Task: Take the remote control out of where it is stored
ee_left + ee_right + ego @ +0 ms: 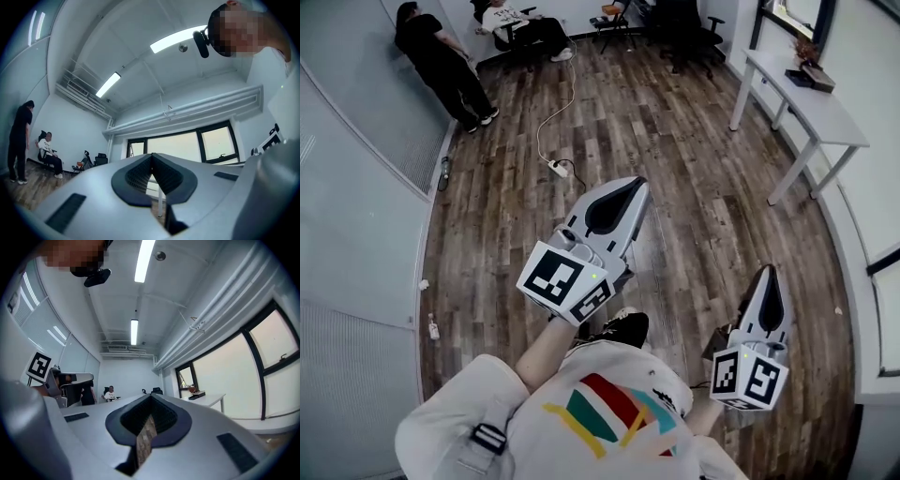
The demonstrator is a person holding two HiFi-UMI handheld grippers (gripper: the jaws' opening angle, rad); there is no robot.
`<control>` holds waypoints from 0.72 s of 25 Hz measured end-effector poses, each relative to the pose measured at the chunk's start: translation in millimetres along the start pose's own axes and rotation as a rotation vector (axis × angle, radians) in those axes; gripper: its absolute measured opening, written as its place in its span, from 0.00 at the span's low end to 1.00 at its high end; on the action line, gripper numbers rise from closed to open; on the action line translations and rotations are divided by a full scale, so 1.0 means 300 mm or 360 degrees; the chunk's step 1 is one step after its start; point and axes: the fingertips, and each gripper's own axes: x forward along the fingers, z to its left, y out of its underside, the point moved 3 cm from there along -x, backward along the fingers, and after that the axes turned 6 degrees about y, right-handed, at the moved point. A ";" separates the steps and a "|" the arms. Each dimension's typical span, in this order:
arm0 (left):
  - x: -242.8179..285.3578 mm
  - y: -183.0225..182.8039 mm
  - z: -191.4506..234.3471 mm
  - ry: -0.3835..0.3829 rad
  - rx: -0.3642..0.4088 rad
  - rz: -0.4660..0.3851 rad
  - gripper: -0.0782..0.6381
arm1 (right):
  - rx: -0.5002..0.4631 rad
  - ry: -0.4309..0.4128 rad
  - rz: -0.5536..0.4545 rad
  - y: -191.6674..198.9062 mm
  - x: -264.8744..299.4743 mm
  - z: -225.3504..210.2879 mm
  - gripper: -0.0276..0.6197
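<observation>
Room: wood-plank floor point(675, 169) throughout, with a glass partition point(356, 187) along the left side of the head view. A white table point(811, 103) stands at the right wall and carries a small dark tray point(811, 77). At the far end, one person stands point(441, 61) against the partition and another sits in a chair point(520, 28).

Operator: white shirt point(600, 403) with coloured stripes, one dark shoe point(623, 328) on the floor below the raised arms. Both tools are held up in the air over open floor, well apart from each other and touching nothing.

Left gripper point(635, 183): jaws closed tip to tip, nothing between them. Right gripper point(766, 274): jaw tips meet, and only floor shows through the slit behind them. It holds nothing.

Floor items: a white cable point(553, 112) runs from the far end to a power strip point(558, 169), just ahead of the left gripper.

Remote control: its place cannot be told from any view.
</observation>
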 end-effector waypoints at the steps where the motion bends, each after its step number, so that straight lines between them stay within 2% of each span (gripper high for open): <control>1: -0.004 -0.006 0.003 -0.0009 0.0006 -0.0004 0.12 | 0.0000 -0.0008 -0.0002 -0.002 0.001 0.003 0.04; 7: -0.009 -0.021 0.003 -0.0029 -0.0002 -0.0023 0.12 | -0.0060 -0.0041 0.0028 -0.006 0.001 0.009 0.04; 18: 0.032 -0.009 -0.038 0.0039 0.0009 -0.0063 0.12 | -0.0093 0.0032 0.0010 -0.003 -0.012 -0.045 0.04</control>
